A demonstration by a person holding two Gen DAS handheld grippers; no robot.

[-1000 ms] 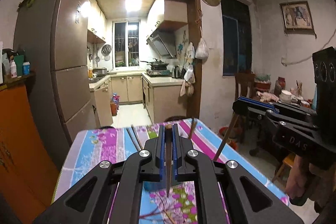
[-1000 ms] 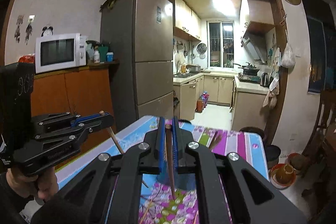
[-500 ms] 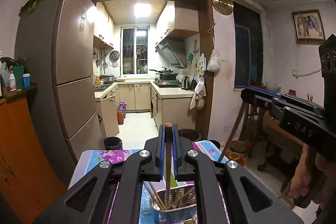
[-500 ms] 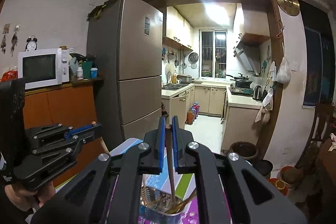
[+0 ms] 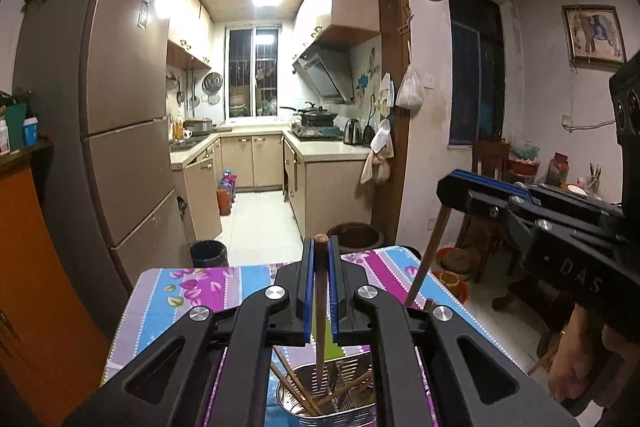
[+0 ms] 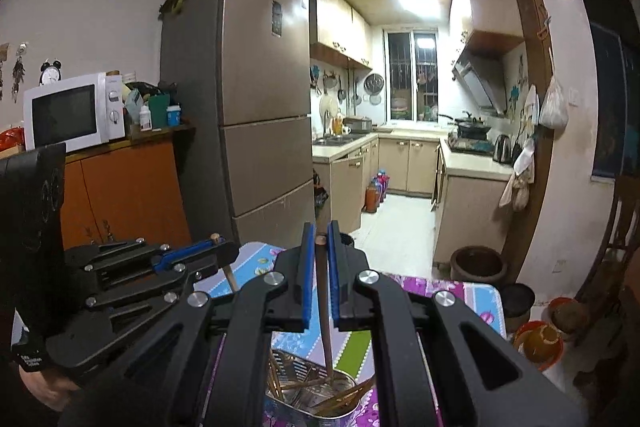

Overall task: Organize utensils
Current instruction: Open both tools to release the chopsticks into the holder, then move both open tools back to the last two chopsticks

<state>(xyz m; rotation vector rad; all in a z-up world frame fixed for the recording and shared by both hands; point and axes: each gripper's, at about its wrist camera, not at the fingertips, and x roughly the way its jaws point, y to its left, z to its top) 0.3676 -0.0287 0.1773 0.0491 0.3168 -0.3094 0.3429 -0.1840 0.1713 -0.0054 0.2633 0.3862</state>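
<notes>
Each chopstick hangs tip-down in the steel utensil holder on the floral desk. Left hand-held gripper and right hand-held gripper each clamp one. Best to release straight down, tips inside rim; "DAS" is readable on the right one's body.

Home interior, dining area opening onto a galley kitchen: tall fridge, microwave, range hood, stove with pans, floral-cloth table.
</notes>
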